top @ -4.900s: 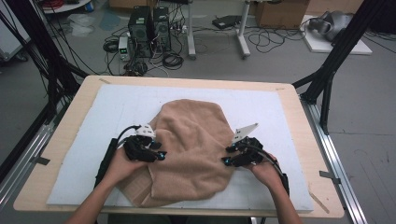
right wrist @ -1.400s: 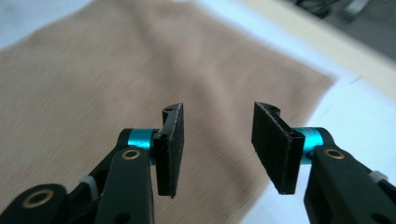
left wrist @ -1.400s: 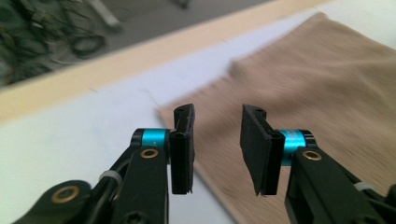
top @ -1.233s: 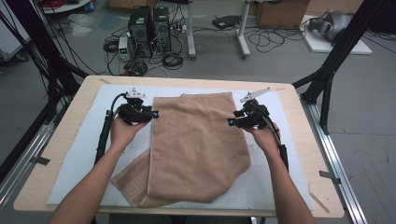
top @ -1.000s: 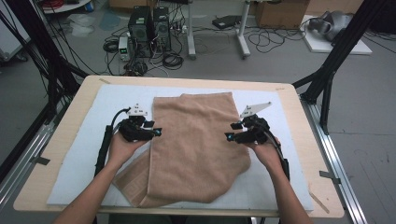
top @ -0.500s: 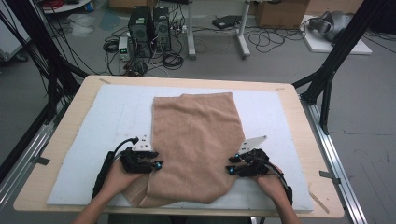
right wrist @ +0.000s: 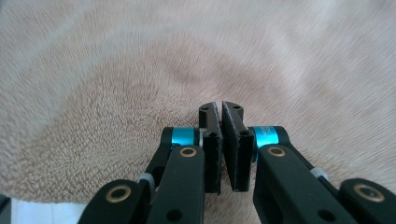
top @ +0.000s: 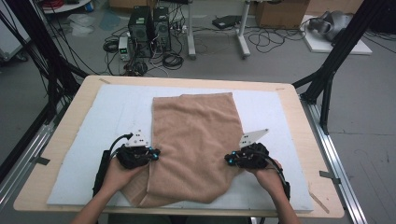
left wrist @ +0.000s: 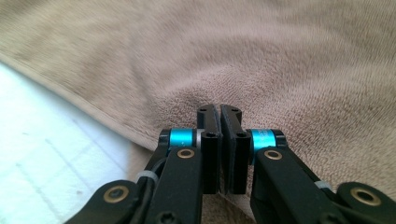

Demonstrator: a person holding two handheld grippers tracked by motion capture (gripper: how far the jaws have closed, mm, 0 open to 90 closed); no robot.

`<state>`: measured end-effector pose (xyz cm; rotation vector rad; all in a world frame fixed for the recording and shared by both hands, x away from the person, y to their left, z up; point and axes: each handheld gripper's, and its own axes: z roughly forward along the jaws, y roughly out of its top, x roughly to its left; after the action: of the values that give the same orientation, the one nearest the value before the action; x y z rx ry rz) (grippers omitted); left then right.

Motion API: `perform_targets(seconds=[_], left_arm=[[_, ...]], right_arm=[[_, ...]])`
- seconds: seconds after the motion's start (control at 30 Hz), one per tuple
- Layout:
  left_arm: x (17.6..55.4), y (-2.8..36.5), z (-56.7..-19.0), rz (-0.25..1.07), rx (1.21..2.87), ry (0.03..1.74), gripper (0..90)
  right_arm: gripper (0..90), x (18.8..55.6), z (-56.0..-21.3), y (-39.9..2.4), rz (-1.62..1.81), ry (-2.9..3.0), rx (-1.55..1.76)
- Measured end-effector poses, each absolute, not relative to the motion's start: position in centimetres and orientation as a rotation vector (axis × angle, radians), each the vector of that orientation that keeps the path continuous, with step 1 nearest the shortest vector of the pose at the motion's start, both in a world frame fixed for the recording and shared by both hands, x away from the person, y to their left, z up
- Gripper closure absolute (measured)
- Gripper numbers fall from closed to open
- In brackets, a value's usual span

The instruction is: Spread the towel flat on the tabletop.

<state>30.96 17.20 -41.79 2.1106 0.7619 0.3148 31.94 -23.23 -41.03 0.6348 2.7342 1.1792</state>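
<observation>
We see a light plywood table (top: 299, 116) topped by a pale foam mat (top: 102, 116) with a faint grid texture, running under and out past both grippers. On the mat lies a tan terry towel (top: 194, 135), soft looped pile, roughly rectangular, spread flat between the two grippers and away from them, its near end bunched in folds by the left one. In the left gripper view its hemmed edge runs diagonally to the left of the jaws, with mat beyond it.

Left gripper (top: 150, 154): black jointed links, blue anodised collars, flat black pads. Its jaws have just been closing and now stand clenched, nipping a small ridge of towel pile at the towel's left edge.

Right gripper (top: 228, 159): same build, jaws also just closed, clamped on a pinch of towel at its right edge.
</observation>
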Motion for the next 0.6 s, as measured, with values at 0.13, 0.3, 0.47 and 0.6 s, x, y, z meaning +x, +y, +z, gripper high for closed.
perform_targets(seconds=[0.13,0.3,0.47,0.6], left_arm=[[32.1,17.9,-40.7,0.34,2.047,0.808,86.7],[34.5,18.4,-40.4,0.376,2.0,0.89,86.6],[38.1,18.5,-41.0,0.399,1.923,1.021,86.6],[40.4,17.9,-42.0,0.445,1.926,1.085,86.6]], right_arm=[[86.6,32.8,-39.2,-23.1,1.215,2.682,0.634],[86.6,35.2,-38.2,-22.5,1.233,2.632,0.677],[86.6,38.9,-39.2,-21.5,1.193,2.624,0.785],[86.6,41.2,-41.1,-20.9,1.138,2.621,0.859]])
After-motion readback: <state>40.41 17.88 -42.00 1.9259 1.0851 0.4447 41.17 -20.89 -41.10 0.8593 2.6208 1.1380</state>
